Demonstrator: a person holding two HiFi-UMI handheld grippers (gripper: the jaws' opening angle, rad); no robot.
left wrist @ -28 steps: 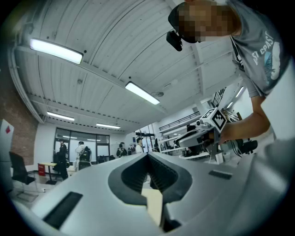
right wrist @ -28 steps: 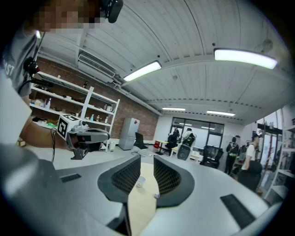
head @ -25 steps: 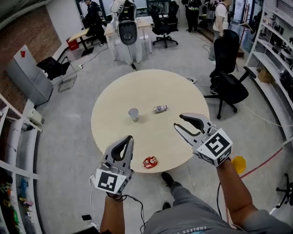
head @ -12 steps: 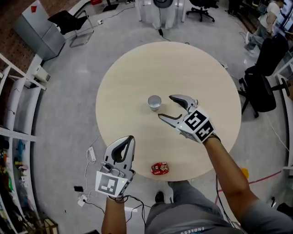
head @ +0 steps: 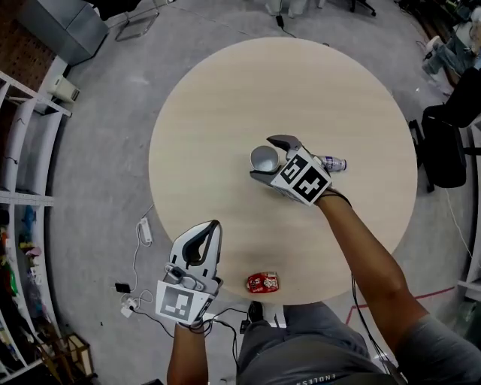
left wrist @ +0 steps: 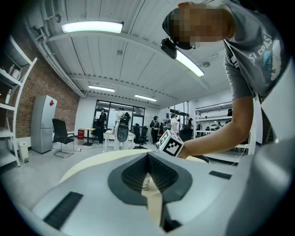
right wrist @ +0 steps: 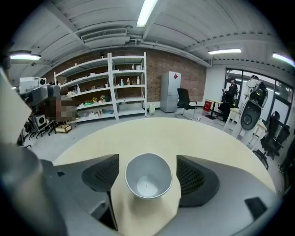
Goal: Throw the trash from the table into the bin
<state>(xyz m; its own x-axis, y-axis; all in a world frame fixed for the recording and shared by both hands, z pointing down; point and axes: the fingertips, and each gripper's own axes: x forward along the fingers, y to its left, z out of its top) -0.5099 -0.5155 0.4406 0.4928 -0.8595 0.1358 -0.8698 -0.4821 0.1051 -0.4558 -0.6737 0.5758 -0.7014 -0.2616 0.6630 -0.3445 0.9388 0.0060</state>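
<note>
On the round beige table (head: 225,98) an empty grey paper cup (head: 264,159) stands upright. My right gripper (head: 266,158) reaches down around it. Its jaws have just been opening, and the cup (right wrist: 148,177) stands between them with a gap on each side. A small crushed can (head: 332,163) lies just right of that gripper. A red wrapper (head: 262,283) lies at the table's near edge. My left gripper (head: 213,225) hangs off the table's near left edge, jaws together and empty. In the left gripper view, its jaws (left wrist: 150,184) point level across the tabletop.
A power strip (head: 145,229) and cables lie on the floor left of the table. Shelving (head: 22,150) runs along the left wall. A grey cabinet (head: 64,22) stands at the far left. A black office chair (head: 445,143) stands at the right.
My right gripper has swung forward and down over the table to the cup, and its jaws have spread wider. The head view has tipped down; the left gripper has hardly shifted in it.
</note>
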